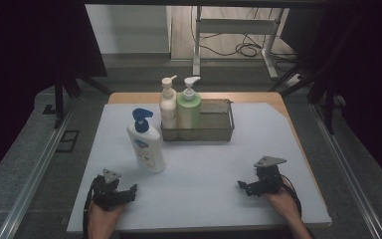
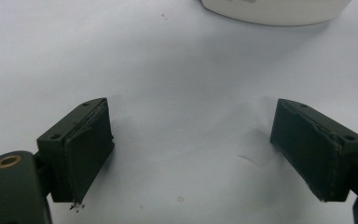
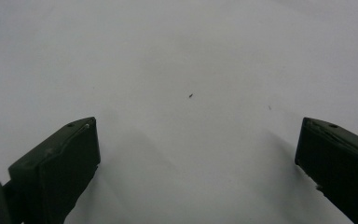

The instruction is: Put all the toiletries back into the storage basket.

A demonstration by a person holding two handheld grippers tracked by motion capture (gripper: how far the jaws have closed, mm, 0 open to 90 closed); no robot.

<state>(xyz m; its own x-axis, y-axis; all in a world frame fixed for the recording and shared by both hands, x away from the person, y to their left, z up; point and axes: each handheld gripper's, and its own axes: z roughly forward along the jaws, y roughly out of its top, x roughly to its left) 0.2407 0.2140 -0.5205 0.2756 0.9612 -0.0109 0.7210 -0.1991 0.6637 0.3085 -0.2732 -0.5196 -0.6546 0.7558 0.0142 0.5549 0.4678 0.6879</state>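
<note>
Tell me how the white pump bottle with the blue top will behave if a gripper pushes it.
The tall white plastic pump bottle with the blue pump top stands upright on a narrow base, so a high push would probably tip it. Its smooth sides look slippery. How full or heavy it is cannot be judged.

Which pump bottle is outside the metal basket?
The white bottle with the blue pump, standing alone on the mat. The cream bottle and green bottle stand inside the basket.

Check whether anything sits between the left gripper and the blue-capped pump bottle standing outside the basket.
Nothing visible does. The left gripper rests open on the white mat, and bare mat lies between it and the blue-capped bottle just beyond. In the left gripper view the bottle's white base shows past the jaws, with bare mat between.
</note>
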